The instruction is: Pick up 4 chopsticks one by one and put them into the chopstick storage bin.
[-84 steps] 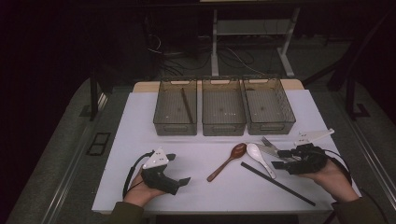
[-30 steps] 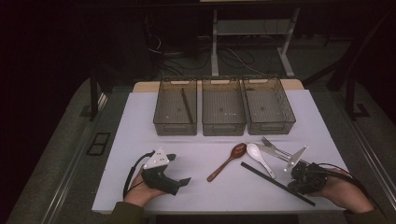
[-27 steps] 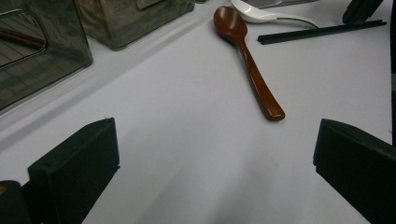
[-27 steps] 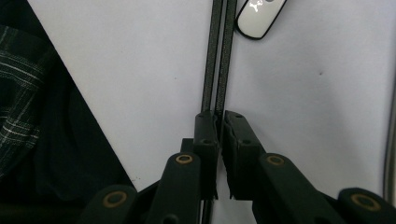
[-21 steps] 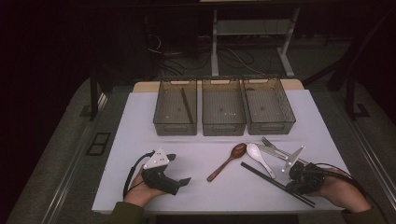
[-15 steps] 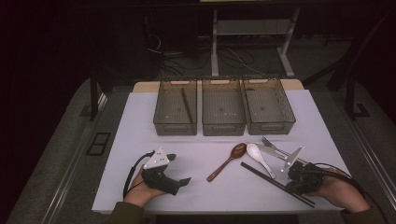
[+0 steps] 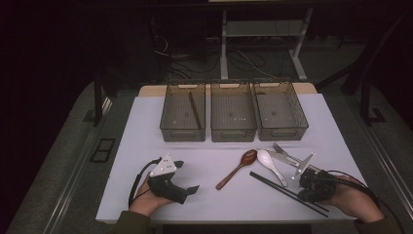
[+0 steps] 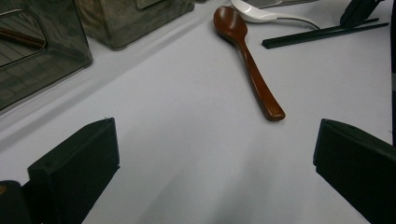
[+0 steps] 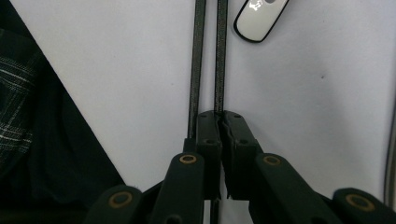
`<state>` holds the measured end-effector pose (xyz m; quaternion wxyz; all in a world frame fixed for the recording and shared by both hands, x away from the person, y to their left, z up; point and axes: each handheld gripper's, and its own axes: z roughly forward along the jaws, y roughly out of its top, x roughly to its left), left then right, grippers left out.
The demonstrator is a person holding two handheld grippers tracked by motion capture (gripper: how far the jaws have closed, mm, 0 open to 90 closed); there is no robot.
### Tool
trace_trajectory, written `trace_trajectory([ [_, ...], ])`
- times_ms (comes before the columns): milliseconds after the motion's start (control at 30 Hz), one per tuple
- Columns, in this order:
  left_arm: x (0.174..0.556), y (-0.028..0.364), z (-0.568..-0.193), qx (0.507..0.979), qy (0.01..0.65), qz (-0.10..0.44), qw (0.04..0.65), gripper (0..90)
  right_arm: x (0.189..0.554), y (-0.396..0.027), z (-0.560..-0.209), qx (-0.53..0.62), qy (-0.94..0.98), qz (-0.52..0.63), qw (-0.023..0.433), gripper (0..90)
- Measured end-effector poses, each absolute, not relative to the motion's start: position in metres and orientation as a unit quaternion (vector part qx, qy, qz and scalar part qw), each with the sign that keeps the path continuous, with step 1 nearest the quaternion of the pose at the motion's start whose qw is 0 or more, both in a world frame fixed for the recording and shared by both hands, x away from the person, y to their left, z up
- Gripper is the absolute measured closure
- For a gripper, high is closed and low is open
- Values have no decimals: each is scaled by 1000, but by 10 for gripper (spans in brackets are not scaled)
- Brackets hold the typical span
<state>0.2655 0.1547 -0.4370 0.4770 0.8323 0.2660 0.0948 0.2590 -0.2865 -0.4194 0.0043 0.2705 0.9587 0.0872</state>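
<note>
High view: near the bench's right front corner, the right gripper (image 7: 311,183) rests on black chopsticks (image 7: 277,187). Three bins (image 7: 233,111) line the far edge; the left one holds a stick. Left gripper view: fingers (image 8: 74,168) wide apart, empty. Right gripper view: fingers (image 9: 208,140) pinched together over one chopstick, the other lying just beside.

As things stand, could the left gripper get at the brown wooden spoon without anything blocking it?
Probably yes. The left gripper rests with its jaws wide apart and nothing between them, and bare white table lies between it and the brown wooden spoon. The white spoon and black chopsticks lie beyond it.
</note>
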Motion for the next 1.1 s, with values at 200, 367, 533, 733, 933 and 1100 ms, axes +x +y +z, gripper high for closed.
trace_trajectory([
  [200,266,155,-437,832,266,95,477,0,259,-288,-418,273,957,95,5,856],
  [367,266,155,-437,832,266,95,477,0,259,-290,-411,275,954,118,9,856],
  [533,266,155,-437,832,266,95,477,0,259,-292,-406,278,951,134,21,857],
  [733,266,155,-437,832,266,95,477,0,258,-297,-398,283,943,173,27,857],
  [933,266,155,-437,832,266,95,477,0,258,-301,-392,294,932,210,31,857],
  [1100,266,155,-437,832,266,95,477,0,258,-306,-387,299,924,235,35,857],
])
